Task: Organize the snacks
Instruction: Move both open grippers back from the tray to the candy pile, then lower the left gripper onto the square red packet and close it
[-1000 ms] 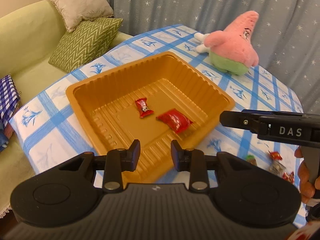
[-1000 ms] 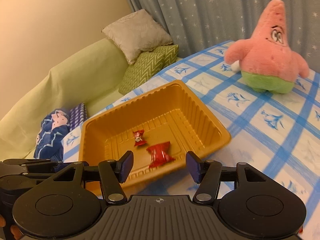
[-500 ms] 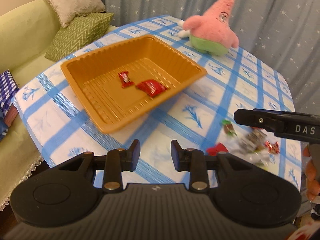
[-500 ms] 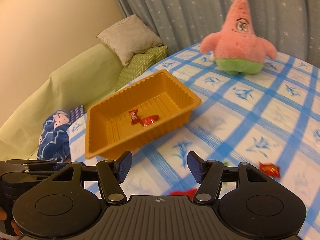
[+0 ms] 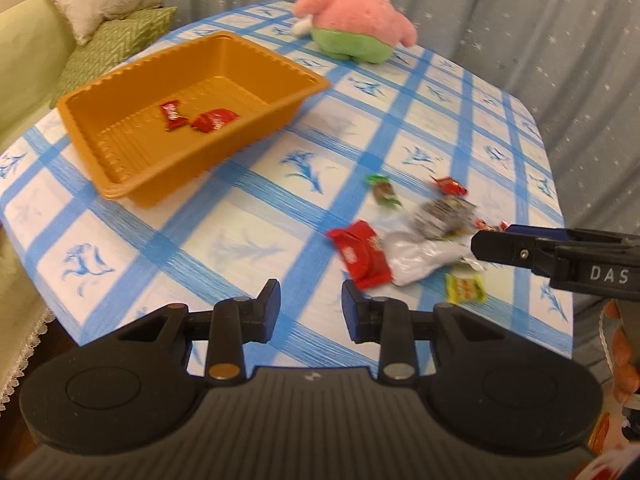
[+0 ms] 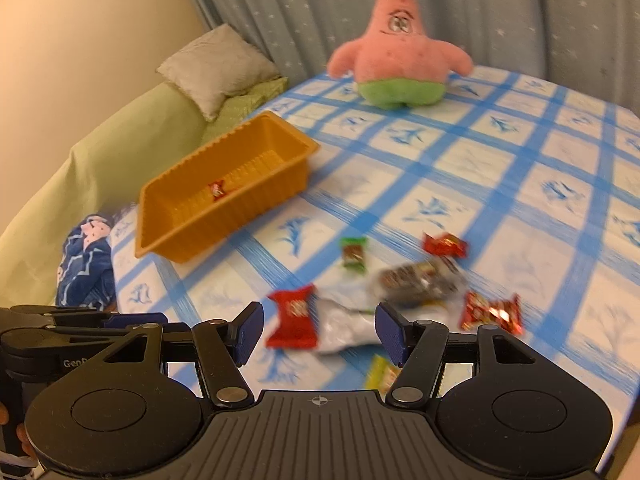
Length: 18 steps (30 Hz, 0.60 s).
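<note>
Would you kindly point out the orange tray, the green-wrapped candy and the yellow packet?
orange tray (image 5: 308, 80): left wrist view, far rim.
green-wrapped candy (image 6: 353, 255): right wrist view, wrapper middle.
yellow packet (image 5: 465, 289): left wrist view, packet centre.

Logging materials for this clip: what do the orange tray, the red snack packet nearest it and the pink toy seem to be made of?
Orange tray: apparently thin moulded plastic, semi-glossy, with ribbed walls and floor. Red snack packet: probably plastic or foil film, shiny, with crimped ends; blur leaves it open. Pink toy: plush fabric, matte and fuzzy, soft rounded shape.

Blurred silver bag; yellow candy half hidden behind right gripper; pink toy head cut off.
</note>
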Tool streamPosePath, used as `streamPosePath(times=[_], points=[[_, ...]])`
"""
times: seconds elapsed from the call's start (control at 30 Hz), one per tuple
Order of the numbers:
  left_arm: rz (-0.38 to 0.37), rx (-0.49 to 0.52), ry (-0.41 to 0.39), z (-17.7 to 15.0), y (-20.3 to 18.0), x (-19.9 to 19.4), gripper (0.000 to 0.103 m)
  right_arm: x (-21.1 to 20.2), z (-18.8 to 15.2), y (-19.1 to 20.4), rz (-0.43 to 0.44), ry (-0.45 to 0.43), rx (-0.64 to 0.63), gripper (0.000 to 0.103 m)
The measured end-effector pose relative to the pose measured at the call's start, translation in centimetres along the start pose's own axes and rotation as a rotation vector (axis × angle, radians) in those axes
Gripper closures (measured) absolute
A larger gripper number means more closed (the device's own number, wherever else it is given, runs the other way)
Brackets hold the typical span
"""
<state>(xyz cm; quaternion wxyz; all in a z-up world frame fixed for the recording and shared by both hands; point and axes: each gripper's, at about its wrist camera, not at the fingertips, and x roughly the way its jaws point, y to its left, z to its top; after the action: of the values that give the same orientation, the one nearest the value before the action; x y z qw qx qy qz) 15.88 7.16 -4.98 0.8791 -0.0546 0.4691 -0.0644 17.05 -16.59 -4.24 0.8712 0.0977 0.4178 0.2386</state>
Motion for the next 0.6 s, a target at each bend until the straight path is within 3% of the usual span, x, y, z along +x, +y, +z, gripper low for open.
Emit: streamPosePath(times=[0.6], points=[[-0.036, 0.048, 0.016, -0.9, -3.4, 1.7, 0.070, -1.1, -2.2, -4.0, -0.075, 0.021, 0.017, 0.041]])
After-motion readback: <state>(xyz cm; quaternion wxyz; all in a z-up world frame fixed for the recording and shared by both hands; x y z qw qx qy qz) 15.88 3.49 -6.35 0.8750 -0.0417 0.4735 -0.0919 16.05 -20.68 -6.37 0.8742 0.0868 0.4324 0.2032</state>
